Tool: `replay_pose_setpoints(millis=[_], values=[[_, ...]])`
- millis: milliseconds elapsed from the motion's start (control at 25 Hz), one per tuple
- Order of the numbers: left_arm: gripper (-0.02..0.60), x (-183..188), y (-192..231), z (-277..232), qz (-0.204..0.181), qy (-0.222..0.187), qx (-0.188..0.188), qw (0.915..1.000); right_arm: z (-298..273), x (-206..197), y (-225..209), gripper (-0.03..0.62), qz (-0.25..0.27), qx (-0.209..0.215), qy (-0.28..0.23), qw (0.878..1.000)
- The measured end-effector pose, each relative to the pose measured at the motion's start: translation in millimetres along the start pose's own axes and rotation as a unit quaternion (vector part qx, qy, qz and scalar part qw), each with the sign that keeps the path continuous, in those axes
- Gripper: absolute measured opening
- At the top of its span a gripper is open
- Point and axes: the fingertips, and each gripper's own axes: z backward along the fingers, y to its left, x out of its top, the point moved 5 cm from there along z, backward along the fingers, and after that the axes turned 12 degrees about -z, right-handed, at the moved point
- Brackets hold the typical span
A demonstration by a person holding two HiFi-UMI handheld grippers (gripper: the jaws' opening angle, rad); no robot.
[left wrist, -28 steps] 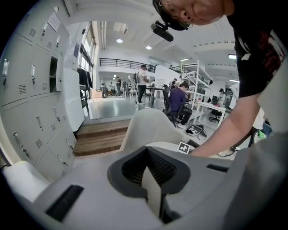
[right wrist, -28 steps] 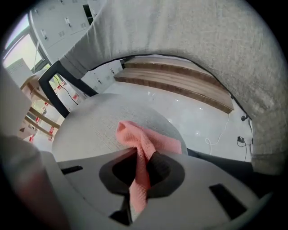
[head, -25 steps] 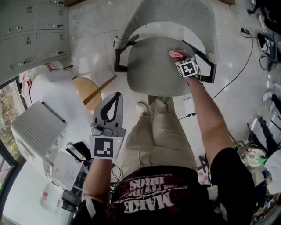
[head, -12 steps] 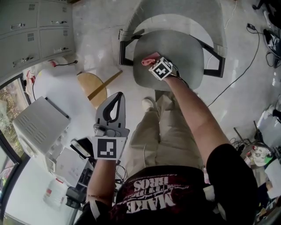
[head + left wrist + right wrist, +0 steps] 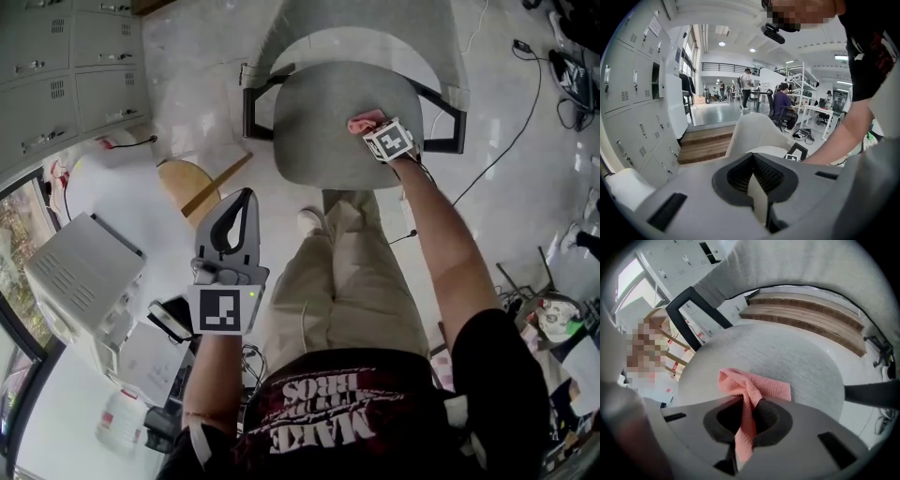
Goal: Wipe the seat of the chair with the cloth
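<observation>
A: What's the room like?

B: There's a pale floor (image 5: 187, 56), and grey lockers (image 5: 56, 75) on the left with their doors shut, so what's inside them is hidden. Only the left gripper view looks down the room, to desks (image 5: 820, 110) and people (image 5: 746, 86) too far off to make out.

A: And the chair?

B: The grey chair (image 5: 281, 47) has the top of its back cut off by the head view's edge. Its rounded seat (image 5: 319, 131) sits between black armrests (image 5: 255, 108) and hides the chair's base.

A: And the grippers?

B: The left gripper (image 5: 242, 202) is beside the person's leg (image 5: 328, 272), well apart from the chair. Its own view shows the jaws pressed together with nothing between them. The right gripper (image 5: 373, 129) is over the right part of the seat. From above, its marker cube (image 5: 392, 141) covers the jaws. The right gripper view shows them clamped on a strip of the pink cloth (image 5: 754, 387). The rest of the cloth lies bunched on the seat.
</observation>
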Motion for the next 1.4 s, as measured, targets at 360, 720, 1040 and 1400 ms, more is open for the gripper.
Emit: replay_pose_setpoints(millis=[360, 720, 1040, 1400], values=[[0.003, 2, -5, 16, -0.01, -0.004, -0.007, 0.9999, 34, -37, -55, 0.031, -0.045, -0.076, 0.008, 0.996], [0.003, 3, 3, 46, 0.011, -0.017, 0.004, 0.9998, 16, -10, 74, 0.031, -0.01, 0.028, -0.014, 0.999], [0.003, -16, 3, 57, 0.013, -0.003, 0.012, 0.9998, -35, -6, 175, 0.031, 0.059, 0.095, 0.003, 0.994], [0.003, -14, -7, 61, 0.002, -0.003, 0.002, 1.0, -31, -41, 148, 0.031, 0.077, 0.065, 0.028, 0.994]])
